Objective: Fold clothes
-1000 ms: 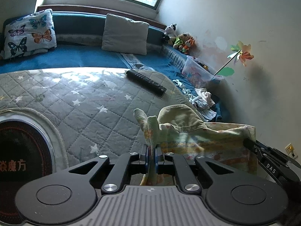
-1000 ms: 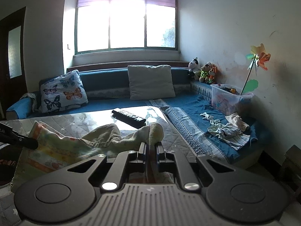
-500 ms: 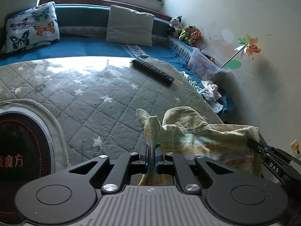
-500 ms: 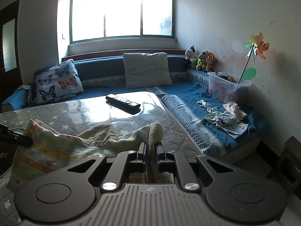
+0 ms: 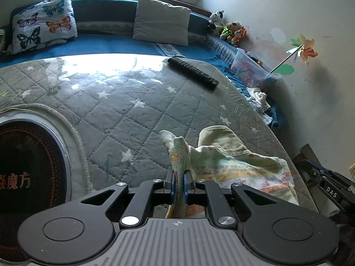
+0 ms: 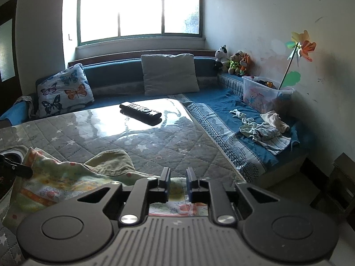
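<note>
One small patterned garment (image 5: 239, 166) is lying on the near right part of the quilted desk (image 5: 124, 102), its long axis running across between the two tongs. The left tongs (image 5: 179, 180) are pinching a bunched-up edge, though their jaws have just been easing apart. The right tongs (image 6: 178, 185) are standing parted, the cloth lying loose beneath. One remote control (image 5: 192, 72) is lying farther back. "DAS" is showing on the right tongs' side.
</note>
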